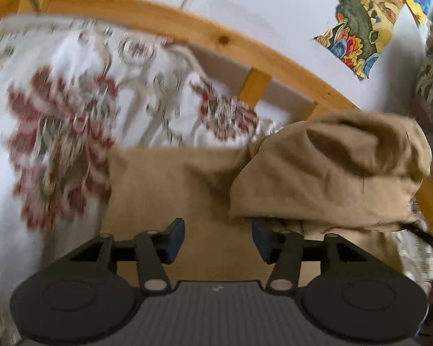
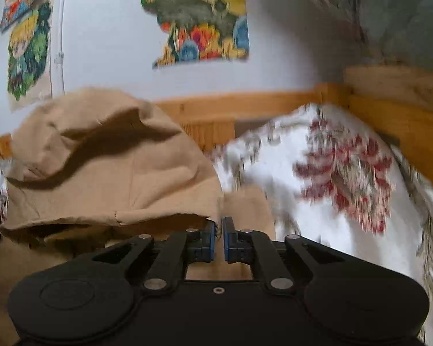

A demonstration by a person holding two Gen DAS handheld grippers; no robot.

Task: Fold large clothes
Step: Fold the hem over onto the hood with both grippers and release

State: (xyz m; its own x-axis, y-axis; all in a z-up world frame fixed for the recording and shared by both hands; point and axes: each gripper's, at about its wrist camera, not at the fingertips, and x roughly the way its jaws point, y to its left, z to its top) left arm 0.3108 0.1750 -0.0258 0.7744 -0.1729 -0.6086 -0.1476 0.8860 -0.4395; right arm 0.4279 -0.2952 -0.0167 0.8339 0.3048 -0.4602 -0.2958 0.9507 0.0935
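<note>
A large tan garment lies on a bed. A loose fold of it puffs up at the right in the left wrist view. My left gripper hovers over the flat part with its jaws wide apart and nothing between the pads. The puffed fold's lower edge hangs just over the right fingertip. In the right wrist view the same tan garment billows at the left, and its hem ends at the left fingertip. My right gripper shows a narrow gap between its blue pads, with no cloth pinched in it.
A white bedcover with red flowers spreads under the garment. A wooden bed frame runs along the white wall, which carries colourful pictures. Striped and teal cloth hangs at the upper right.
</note>
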